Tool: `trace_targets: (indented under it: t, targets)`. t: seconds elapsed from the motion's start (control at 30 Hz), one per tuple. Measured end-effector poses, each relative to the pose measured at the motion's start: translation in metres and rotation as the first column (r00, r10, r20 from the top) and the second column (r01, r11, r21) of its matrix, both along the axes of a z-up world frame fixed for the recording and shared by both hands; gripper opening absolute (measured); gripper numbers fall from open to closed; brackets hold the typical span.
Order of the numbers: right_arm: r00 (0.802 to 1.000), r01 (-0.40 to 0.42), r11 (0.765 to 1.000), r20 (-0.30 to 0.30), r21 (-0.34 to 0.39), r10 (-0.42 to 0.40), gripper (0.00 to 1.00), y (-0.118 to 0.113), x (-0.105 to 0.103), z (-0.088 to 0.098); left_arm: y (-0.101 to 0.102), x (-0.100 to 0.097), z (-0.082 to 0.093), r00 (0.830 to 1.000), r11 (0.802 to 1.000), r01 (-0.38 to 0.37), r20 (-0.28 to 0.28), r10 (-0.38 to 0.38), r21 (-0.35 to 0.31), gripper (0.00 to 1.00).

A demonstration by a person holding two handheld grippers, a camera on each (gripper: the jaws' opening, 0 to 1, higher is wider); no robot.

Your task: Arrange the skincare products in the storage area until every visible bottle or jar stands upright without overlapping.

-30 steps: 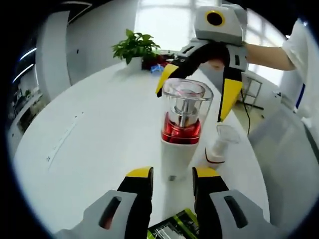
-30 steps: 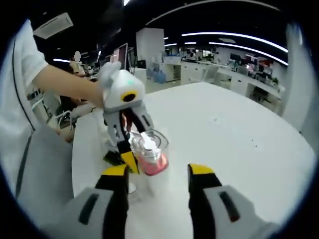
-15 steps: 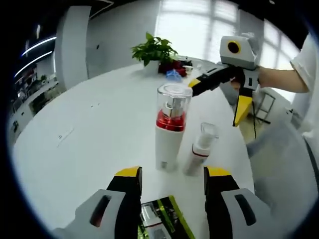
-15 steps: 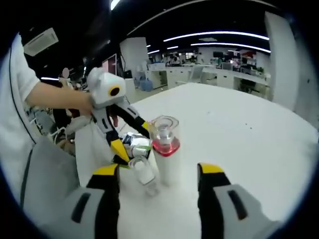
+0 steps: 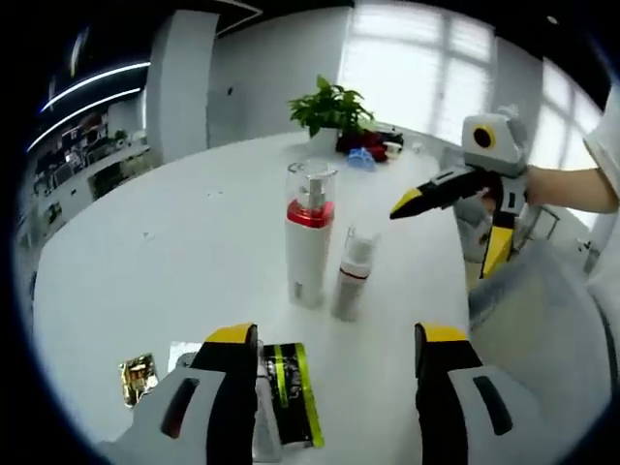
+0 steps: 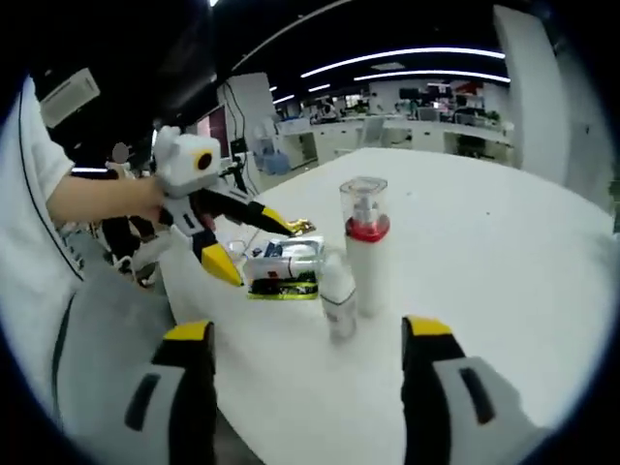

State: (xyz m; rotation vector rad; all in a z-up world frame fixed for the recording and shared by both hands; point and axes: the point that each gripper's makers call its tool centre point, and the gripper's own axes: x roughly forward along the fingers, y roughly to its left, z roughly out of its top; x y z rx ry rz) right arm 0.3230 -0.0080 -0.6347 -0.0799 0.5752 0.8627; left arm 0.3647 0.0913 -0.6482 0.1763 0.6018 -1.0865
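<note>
I have both grippers off the products, jaws spread wide and holding nothing. In the left gripper view my left gripper [image 5: 334, 339] sits low over the white desk [image 5: 145, 262], and the right gripper [image 5: 453, 215] comes in from the right, held by a hand, its yellow-tipped jaws apart in the air beside the bottles.

The tall bottle [image 5: 308, 235], white with a red band and clear cap, stands upright near the middle of the desk. The small bottle [image 5: 353, 275] stands upright just beside it, close but I cannot tell whether they touch. A green-and-black packet [image 5: 291, 392] lies flat just ahead of my left jaw, with a gold sachet [image 5: 138, 378] further out to the side. A plant [image 5: 332, 107] stands at the far edge.

In the right gripper view my right gripper [image 6: 300, 334] frames the same pair: tall bottle [image 6: 365, 244], small bottle [image 6: 338, 295], both upright, with the packet [image 6: 282, 271] lying flat beyond them and the left gripper [image 6: 254, 240] hovering near it.
</note>
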Motion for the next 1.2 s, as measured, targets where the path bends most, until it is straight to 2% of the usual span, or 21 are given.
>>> trace_targets:
  t: [0.27, 0.4, 0.57, 0.67, 0.7, 0.77, 0.97, 1.1, 1.2]
  targets:
    - [0.999, 0.03, 1.0, -0.016, 0.002, -0.03, 0.87, 0.0, -0.019, -0.006, 0.022, -0.023, 0.009, 0.993, 0.993, -0.116, 0.002, 0.116, -0.028, 0.67]
    - [0.998, 0.061, 0.998, -0.018, 0.014, -0.061, 0.91, -0.003, -0.025, -0.006, 0.032, -0.033, 0.011, 0.986, 0.986, -0.167, 0.017, 0.168, -0.02, 0.78]
    - [0.994, 0.105, 0.993, -0.022, 0.047, -0.104, 0.93, -0.009, -0.032, 0.0, 0.05, -0.045, 0.015, 0.966, 0.966, -0.257, 0.014, 0.258, -0.039, 0.82]
    - [0.993, 0.119, 0.992, -0.022, 0.053, -0.118, 0.95, -0.01, -0.036, 0.001, 0.064, -0.054, 0.014, 0.949, 0.948, -0.316, 0.0, 0.316, -0.038, 0.84]
    - [0.992, 0.124, 0.991, -0.02, 0.057, -0.123, 0.96, -0.01, -0.038, 0.002, 0.066, -0.057, 0.014, 0.947, 0.946, -0.322, -0.002, 0.322, -0.04, 0.84]
    - [0.99, 0.134, 0.989, 0.028, 0.067, -0.137, 0.99, -0.011, -0.037, 0.006, 0.073, -0.064, 0.014, 0.939, 0.938, -0.343, -0.006, 0.343, -0.04, 0.85]
    - [0.989, 0.145, 0.986, 0.029, 0.083, -0.148, 0.99, -0.011, -0.039, 0.01, 0.083, -0.078, 0.015, 0.929, 0.928, -0.37, -0.008, 0.37, -0.028, 0.87]
    - [0.989, 0.141, 0.987, 0.025, 0.079, -0.143, 0.99, -0.01, -0.04, 0.011, 0.086, -0.081, 0.015, 0.923, 0.923, -0.385, -0.008, 0.385, -0.023, 0.88]
    - [0.989, 0.141, 0.987, 0.022, 0.08, -0.143, 0.99, -0.009, -0.041, 0.009, 0.086, -0.082, 0.016, 0.927, 0.927, -0.376, -0.003, 0.376, -0.009, 0.88]
